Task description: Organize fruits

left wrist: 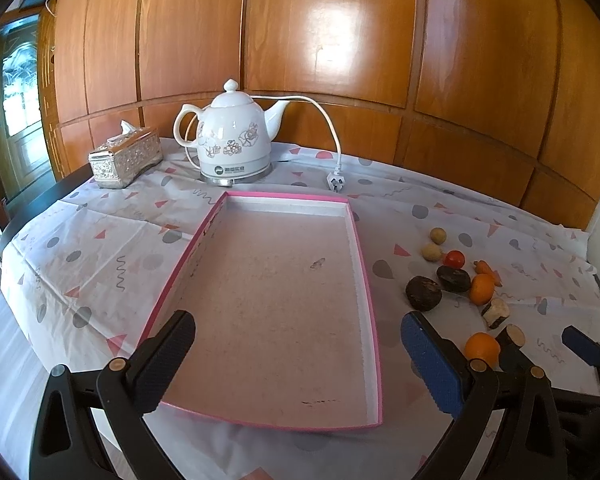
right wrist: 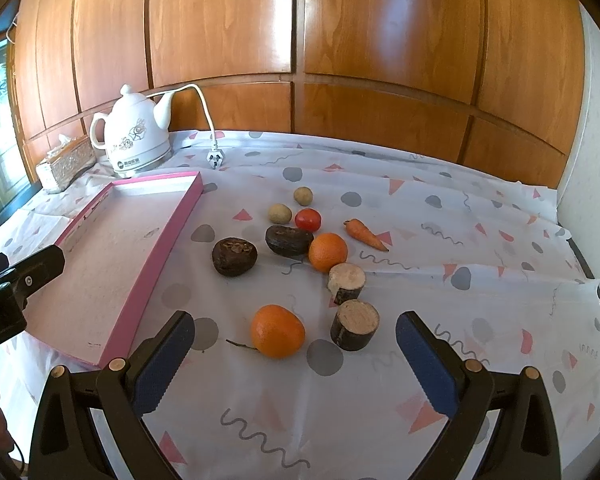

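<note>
Pink tray [left wrist: 370, 276], scattered fruits [right wrist: 278, 331], tablecloth [right wrist: 440, 248]

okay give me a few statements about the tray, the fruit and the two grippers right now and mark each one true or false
1. The pink tray has no fruit in it. True.
2. The right gripper is shut on an orange. False: its jaws stand wide open, and the nearer orange lies on the tablecloth between and just ahead of them.
3. The cherry tomato sits beside the dark avocado. True.
4. The carrot lies inside the tray. False: it lies on the tablecloth, right of the farther orange.
5. The left gripper holds the white kettle. False: it is open over the tray; the kettle stands behind it.
</note>
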